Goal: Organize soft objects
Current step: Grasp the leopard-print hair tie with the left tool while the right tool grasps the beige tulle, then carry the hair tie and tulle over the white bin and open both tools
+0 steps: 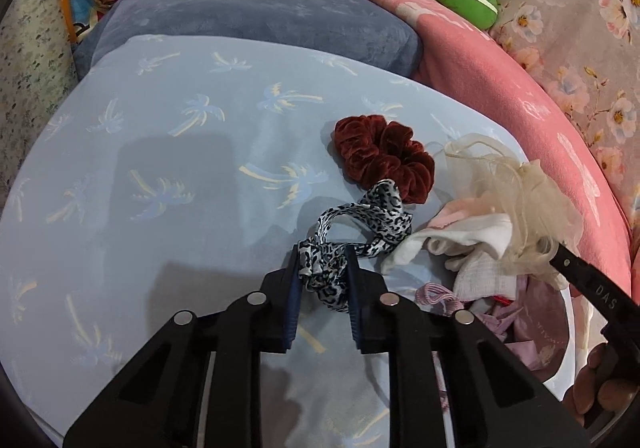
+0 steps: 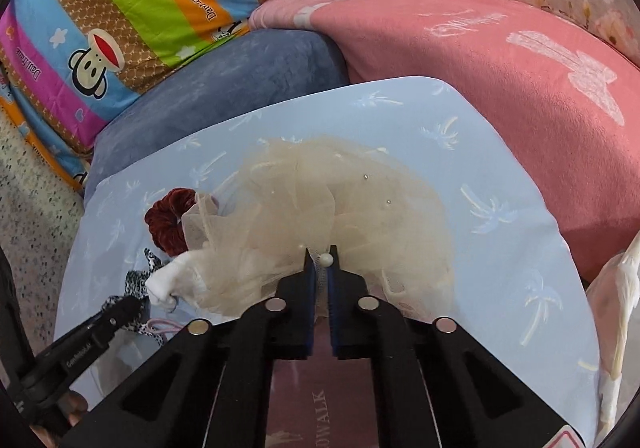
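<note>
Sorting is looking roughly midway, judging by the layout: one burgundy velvet scrunchie (image 1: 384, 157) is lying alone on the light blue palm-print cloth (image 1: 160, 151), while a heap of white and pink soft items (image 1: 460, 248) is sitting at the cloth's right side, next to what seems to be a white container (image 1: 576, 324) with more pink fabric inside. Whether that container is the source or the destination can't be told.

Largest piece in hand: the cream tulle scrunchie (image 2: 340, 207), a puffy mesh mass with small beads. The right gripper (image 2: 322, 264) is pinching it at its near edge, fingers nearly together on the mesh, a pearl bead sitting between the tips. It is fanning out away from the gripper over the cloth; no clear long axis, roughly round. In the left wrist view it is hanging off the right gripper's tip above the heap.

Next: the leopard-print hair tie (image 1: 352, 232). The left gripper (image 1: 322, 268) is clamping its bunched end, fingers partly closed around the fabric. Its long axis is running from the fingers up and to the right, the far end touching the burgundy scrunchie.

Left to do, as a judgement: place both held pieces, then work through the heap.
</note>
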A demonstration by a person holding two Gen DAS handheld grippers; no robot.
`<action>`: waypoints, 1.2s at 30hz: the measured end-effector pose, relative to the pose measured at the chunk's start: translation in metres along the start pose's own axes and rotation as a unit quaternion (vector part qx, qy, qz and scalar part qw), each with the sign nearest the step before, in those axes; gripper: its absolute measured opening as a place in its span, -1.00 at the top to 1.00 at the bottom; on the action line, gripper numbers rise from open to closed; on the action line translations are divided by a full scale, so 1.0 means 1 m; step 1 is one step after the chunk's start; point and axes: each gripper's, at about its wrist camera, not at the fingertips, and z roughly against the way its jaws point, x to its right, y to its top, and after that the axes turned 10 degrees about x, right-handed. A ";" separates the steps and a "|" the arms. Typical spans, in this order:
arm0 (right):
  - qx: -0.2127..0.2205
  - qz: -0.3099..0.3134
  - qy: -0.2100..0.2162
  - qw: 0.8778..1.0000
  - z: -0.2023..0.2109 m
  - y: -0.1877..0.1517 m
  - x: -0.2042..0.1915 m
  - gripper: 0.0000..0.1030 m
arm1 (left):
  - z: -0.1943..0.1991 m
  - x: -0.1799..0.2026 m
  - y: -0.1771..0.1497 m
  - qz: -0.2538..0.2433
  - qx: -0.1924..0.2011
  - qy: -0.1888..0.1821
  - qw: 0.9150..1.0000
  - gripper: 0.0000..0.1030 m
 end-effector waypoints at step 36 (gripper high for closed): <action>0.231 -0.057 -0.023 0.971 0.309 0.039 0.123 0.95 | 0.174 0.218 -0.012 -0.149 0.130 -0.164 0.966 0.66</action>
